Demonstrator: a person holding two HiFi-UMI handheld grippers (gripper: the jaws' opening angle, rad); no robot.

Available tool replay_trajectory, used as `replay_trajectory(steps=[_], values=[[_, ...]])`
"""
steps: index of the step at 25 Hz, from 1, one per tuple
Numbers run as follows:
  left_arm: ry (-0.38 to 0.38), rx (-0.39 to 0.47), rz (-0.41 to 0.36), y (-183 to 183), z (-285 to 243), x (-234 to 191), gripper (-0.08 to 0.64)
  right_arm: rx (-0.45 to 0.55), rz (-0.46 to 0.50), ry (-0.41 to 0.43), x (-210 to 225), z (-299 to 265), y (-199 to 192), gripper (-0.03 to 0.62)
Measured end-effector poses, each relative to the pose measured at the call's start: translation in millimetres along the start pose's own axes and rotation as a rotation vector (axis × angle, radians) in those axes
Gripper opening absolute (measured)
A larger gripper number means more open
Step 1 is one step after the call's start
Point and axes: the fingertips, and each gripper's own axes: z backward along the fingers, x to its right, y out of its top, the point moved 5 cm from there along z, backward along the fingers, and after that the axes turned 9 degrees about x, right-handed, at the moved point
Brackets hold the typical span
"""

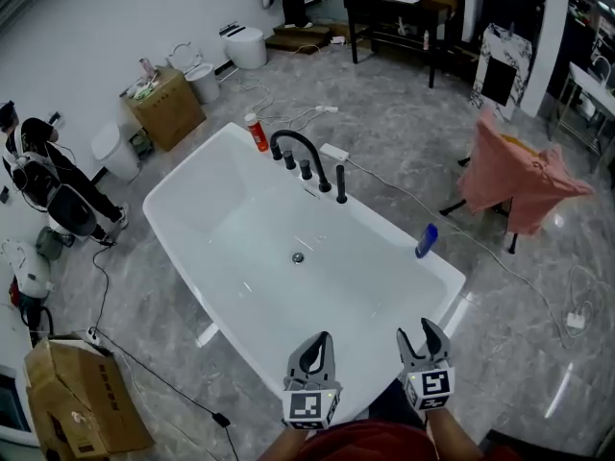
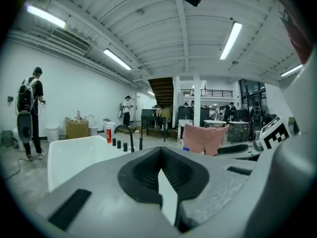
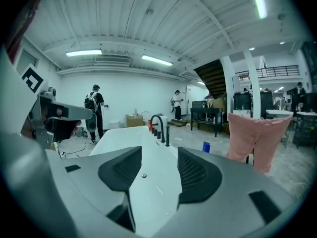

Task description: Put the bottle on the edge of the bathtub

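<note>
A white bathtub [image 1: 187,173] fills the middle of the head view. On its far rim an orange bottle [image 1: 256,133] stands beside the black faucet [image 1: 303,157]. A blue bottle [image 1: 426,240] stands on the right rim. Both my grippers hover at the tub's near end, well away from either bottle. My left gripper [image 1: 320,339] is shut with nothing between its pads [image 2: 143,170]. My right gripper [image 1: 419,332] is open and empty, and through its gap I see the tub's drain [image 3: 144,175]. The blue bottle [image 3: 206,146] also shows in the right gripper view.
A pink cloth [image 1: 514,176] hangs over a chair right of the tub. Cardboard boxes [image 1: 168,104] and white bins stand at the back left, with another box [image 1: 82,397] at the near left. A person [image 1: 38,161] stands by the left wall. Cables cross the floor.
</note>
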Motion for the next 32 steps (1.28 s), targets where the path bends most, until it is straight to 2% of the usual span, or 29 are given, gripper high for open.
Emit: replay_trajectory(steps=[5,10,15,21,32], values=[[0.036,0.078,-0.039,37,47,-29,0.005,0.074,0.078,0.038,-45,23,47,0.221],[0.081,0.207,-0.139,74,96,-56,0.005,0.195,0.143,0.074,-88,38,104,0.221],[0.152,0.280,-0.128,104,150,-83,0.005,0.307,0.138,0.091,-121,55,140,0.221],[0.203,0.309,-0.153,118,188,-108,0.005,0.348,0.159,0.118,-152,62,153,0.221],[0.214,0.329,-0.168,117,206,-111,0.005,0.373,0.166,0.121,-165,73,154,0.219]])
